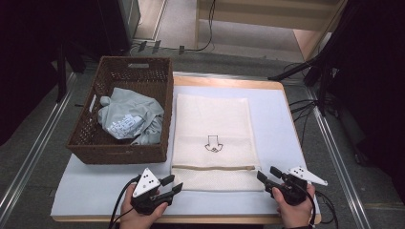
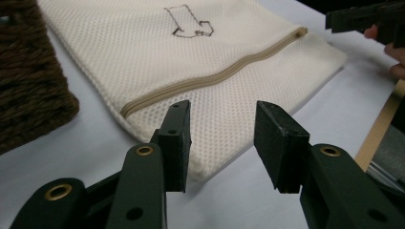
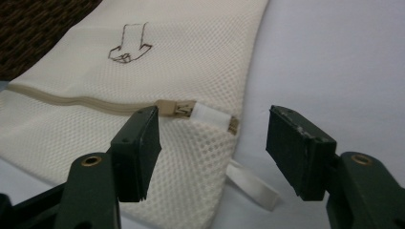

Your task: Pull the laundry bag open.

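The mesh bag [image 1: 211,125] is cream, with a fine honeycomb weave, a tan zipper [image 1: 213,167] and a dark outline drawing of an arrow [image 1: 212,143]. The basket [image 1: 88,148] is dark brown wicker and holds a pale grey cloth [image 1: 129,119] with white print. The surface [image 1: 277,119] is white with a light wooden edge, and both claws are black.

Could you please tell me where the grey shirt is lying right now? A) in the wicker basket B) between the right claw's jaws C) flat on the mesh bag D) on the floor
A: the grey shirt lies crumpled in the basket, left of the mesh bag.
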`<state>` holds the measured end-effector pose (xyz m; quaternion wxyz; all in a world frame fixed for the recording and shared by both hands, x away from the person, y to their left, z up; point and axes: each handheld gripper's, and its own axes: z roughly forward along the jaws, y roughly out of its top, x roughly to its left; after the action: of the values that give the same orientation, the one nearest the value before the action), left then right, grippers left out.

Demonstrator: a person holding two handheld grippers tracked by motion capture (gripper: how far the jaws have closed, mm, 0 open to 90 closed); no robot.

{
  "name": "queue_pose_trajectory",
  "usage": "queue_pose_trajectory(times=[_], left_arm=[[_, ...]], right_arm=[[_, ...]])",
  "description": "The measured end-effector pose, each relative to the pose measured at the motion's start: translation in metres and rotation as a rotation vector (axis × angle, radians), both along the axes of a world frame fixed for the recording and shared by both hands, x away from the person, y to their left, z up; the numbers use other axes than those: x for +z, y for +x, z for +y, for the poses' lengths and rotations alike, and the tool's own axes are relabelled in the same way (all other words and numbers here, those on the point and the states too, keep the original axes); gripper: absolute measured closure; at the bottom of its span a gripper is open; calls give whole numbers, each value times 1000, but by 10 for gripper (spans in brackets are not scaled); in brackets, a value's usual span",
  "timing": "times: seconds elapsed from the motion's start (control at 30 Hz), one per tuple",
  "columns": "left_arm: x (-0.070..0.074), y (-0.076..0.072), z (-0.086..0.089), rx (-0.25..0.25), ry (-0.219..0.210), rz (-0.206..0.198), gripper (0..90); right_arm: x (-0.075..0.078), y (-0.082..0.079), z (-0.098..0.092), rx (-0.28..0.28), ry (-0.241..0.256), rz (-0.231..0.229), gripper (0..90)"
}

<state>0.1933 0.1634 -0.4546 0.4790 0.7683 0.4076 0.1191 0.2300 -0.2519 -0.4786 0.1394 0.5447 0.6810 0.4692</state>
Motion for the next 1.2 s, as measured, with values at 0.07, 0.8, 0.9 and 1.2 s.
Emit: queue_pose_trajectory(times=[0.07, 0.8, 0.9, 1.2], left_arm=[[1, 2, -6, -12, 3, 6, 578], [3, 51, -133, -176, 44, 61, 853], [-1, 57, -146, -181, 46, 80, 850], [-23, 70, -177, -212, 91, 147, 805]], right_arm=[[3, -1, 4, 20, -21, 0, 323], [-1, -2, 1, -30, -6, -2, 598], [-4, 0, 2, -25, -9, 13, 583], [-16, 10, 5, -54, -43, 46, 502]])
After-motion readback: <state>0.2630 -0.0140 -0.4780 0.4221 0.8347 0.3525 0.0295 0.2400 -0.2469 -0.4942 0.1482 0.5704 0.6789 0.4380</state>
